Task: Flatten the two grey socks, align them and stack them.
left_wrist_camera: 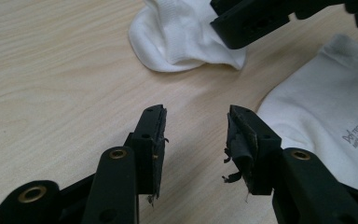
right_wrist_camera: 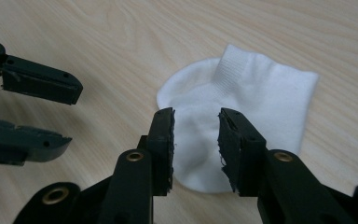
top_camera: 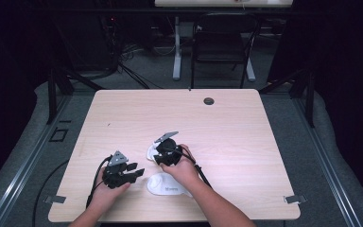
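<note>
Light wooden surface (top_camera: 227,142), wide and pale, with a small round hole near the far edge. Behind it, on the dark floor, a black chair (top_camera: 222,45).

Two white socks lying near the front edge of the surface, a little apart from each other. Nearer sock (top_camera: 163,185), the bigger in the high view, flat beside the right forearm, with small grey print on it (print also readable in the left gripper view, sock at the right (left_wrist_camera: 326,116)). Farther sock (top_camera: 151,151) partly hidden under the right tongs; in the right gripper view spread flat with the ribbed cuff pointing away (right_wrist_camera: 261,98), in the left gripper view at the top (left_wrist_camera: 182,37).

Left tongs (top_camera: 137,169) held low over bare wood, between the two socks and to their left; released, nothing between the two black pads (left_wrist_camera: 156,140), worn rubber peeling at the edges.

Right tongs (top_camera: 163,150) pointing down at the farther sock, just above its rounded end (right_wrist_camera: 196,140); released too (gap narrower than on the left), no cloth pinched, whether the tips touch the cloth cannot tell.
</note>
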`<move>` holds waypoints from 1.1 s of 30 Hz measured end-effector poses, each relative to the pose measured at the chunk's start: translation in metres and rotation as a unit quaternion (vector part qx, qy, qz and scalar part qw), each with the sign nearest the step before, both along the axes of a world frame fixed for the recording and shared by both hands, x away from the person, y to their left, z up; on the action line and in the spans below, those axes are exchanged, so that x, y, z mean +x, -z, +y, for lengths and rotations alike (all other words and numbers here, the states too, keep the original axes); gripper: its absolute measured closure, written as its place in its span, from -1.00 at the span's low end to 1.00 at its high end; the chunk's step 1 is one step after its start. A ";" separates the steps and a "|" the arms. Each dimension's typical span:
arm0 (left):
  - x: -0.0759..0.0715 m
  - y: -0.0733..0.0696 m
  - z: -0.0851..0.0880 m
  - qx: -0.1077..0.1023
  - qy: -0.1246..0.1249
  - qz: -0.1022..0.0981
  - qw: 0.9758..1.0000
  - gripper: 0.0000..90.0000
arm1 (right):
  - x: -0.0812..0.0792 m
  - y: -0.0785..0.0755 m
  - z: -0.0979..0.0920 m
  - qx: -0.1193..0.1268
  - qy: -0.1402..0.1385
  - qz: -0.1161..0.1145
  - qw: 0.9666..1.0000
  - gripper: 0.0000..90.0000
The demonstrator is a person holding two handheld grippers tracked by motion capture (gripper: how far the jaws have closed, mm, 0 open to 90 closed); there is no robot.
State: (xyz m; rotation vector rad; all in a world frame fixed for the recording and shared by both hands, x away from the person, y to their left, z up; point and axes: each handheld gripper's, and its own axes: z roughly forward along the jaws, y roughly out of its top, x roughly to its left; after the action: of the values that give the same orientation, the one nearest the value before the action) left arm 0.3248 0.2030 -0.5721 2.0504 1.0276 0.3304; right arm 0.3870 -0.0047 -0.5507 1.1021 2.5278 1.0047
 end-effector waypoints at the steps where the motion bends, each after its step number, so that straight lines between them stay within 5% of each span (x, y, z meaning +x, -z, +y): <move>1: 0.000 0.000 0.000 0.000 0.000 0.000 1.000 0.26 | 0.000 0.000 0.000 0.000 0.000 0.000 1.000 0.46; 15: 0.001 -0.001 0.003 -0.007 0.004 0.002 1.000 0.26 | 0.003 0.016 0.018 -0.056 -0.013 -0.012 0.998 0.45; 20: 0.002 -0.001 0.003 -0.004 0.004 0.003 1.000 0.26 | 0.001 0.016 0.020 -0.071 -0.009 -0.022 0.997 0.68; 31: 0.002 0.000 0.002 -0.005 0.001 0.000 1.000 0.26 | -0.001 0.012 0.017 -0.055 -0.003 -0.009 0.998 0.90; 33: 0.002 0.000 0.002 -0.003 -0.005 -0.002 1.000 0.26 | -0.003 0.010 0.015 -0.028 0.003 0.007 1.000 0.90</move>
State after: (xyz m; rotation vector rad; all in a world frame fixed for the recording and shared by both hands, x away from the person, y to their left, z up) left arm 0.3265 0.2046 -0.5724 2.0387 1.0353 0.3355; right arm 0.3837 0.0105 -0.5602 1.1043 2.5452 0.9206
